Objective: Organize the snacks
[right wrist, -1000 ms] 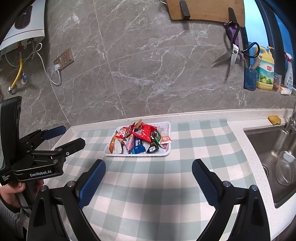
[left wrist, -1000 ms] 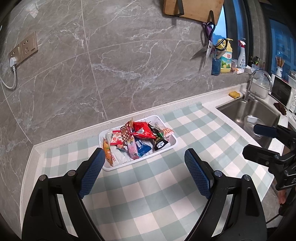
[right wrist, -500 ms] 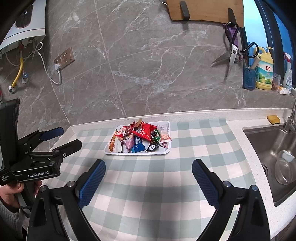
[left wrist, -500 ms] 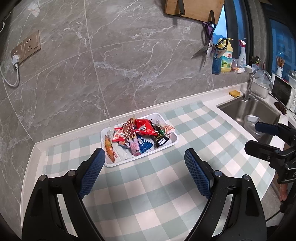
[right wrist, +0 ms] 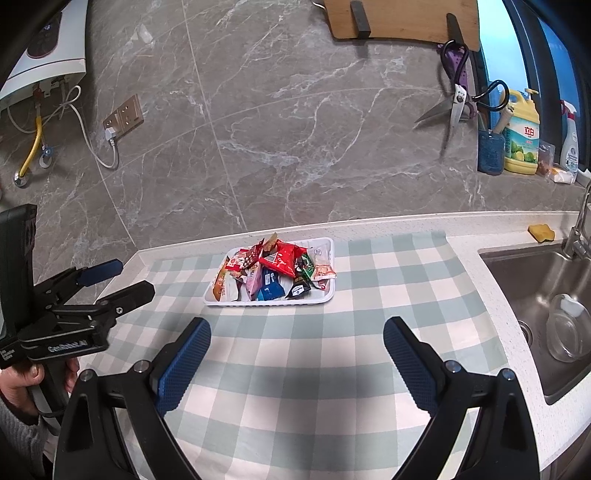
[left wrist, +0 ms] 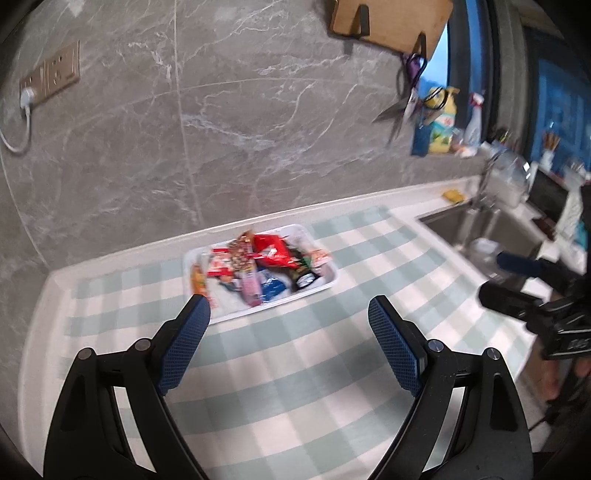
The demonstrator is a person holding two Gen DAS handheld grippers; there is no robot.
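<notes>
A white tray (right wrist: 327,299) holds a pile of snack packets (right wrist: 277,269) on the checked cloth near the wall. It also shows, blurred, in the left wrist view (left wrist: 334,282), with the snack packets (left wrist: 266,266) heaped in it. My left gripper (left wrist: 290,306) is open and empty, above the cloth short of the tray; it shows at the left of the right wrist view (right wrist: 122,275). My right gripper (right wrist: 297,328) is open and empty, short of the tray; it shows at the right of the left wrist view (left wrist: 498,277).
A steel sink (right wrist: 532,280) with a glass bowl (right wrist: 567,332) lies at the right. A yellow sponge (right wrist: 541,232) sits behind it. Scissors (right wrist: 456,107), a detergent bottle (right wrist: 521,144) and a cutting board (right wrist: 402,18) are by the wall. A socket with a cable (right wrist: 123,116) is at the left.
The left wrist view has swung and blurred; the tray sits a little higher and further right in it. The right gripper has hardly moved. Both grippers stay open.
</notes>
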